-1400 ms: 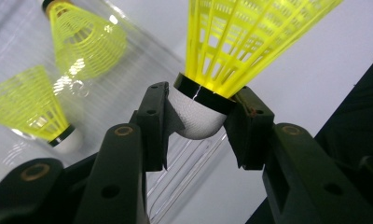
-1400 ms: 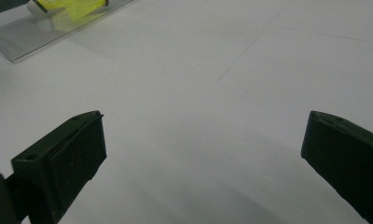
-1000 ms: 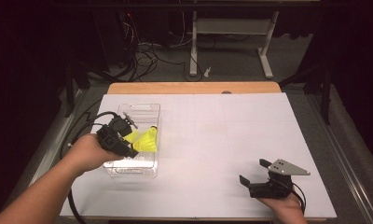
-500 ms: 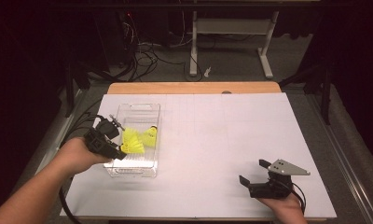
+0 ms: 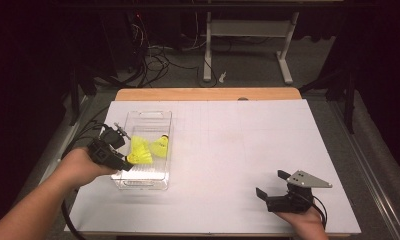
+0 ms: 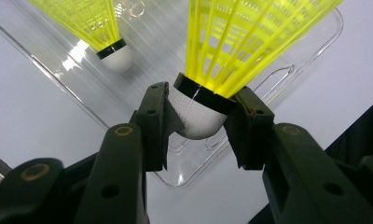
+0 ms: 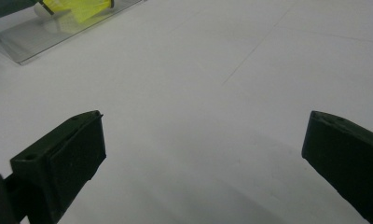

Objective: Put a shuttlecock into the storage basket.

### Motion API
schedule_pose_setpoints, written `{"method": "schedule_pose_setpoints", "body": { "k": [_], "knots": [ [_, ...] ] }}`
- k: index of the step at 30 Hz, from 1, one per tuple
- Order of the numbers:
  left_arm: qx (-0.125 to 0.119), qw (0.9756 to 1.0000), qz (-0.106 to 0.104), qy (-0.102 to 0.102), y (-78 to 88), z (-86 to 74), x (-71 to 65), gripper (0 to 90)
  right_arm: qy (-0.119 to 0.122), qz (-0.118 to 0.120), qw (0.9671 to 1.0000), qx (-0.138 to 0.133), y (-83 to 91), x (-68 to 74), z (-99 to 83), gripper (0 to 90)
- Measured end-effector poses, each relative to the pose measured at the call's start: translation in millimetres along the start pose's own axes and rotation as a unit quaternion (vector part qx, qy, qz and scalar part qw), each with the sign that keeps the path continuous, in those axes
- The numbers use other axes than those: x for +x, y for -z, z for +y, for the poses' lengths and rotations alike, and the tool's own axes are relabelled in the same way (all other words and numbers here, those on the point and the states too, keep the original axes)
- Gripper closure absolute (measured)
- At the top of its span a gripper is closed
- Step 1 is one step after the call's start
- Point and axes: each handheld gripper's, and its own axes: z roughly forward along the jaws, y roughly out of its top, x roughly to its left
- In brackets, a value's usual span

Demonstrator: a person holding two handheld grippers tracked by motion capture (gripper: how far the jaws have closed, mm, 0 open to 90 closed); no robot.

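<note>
Left tongs [image 6: 198, 119]: we see them pinching a yellow shuttlecock [image 6: 208, 100] by its white cork, over the clear tray [image 5: 155, 120].
Right tongs [image 7: 203, 154]: spread wide, nothing between them, low over the white counter [image 5: 238, 145].
Second shuttlecock [image 5: 160, 145]: lying in the tray.

We see broad bare white table [image 5: 228, 150] between the clear bin [image 5: 160, 117] and the right gripper [image 5: 274, 186], open for passage. The bin's walls and a second shuttlecock [image 5: 161, 145] inside crowd the left gripper [image 5: 130, 162].
</note>
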Motion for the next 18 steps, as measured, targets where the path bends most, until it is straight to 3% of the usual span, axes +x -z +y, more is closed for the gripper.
{"method": "schedule_pose_setpoints", "body": {
  "k": [9,18],
  "knots": [
    [0.004,1.0,-0.003,0.003,-11.7,-1.9,2.4,62.1,0.012,-0.007,0.9995,-0.03,3.7,0.8,1.1,0.1],
    [0.006,0.9999,-0.004,0.008,-17.5,-3.5,6.2,62.1,0.012,-0.005,0.9996,-0.024,2.5,1.7,0.8,0.1]
  ]
}}
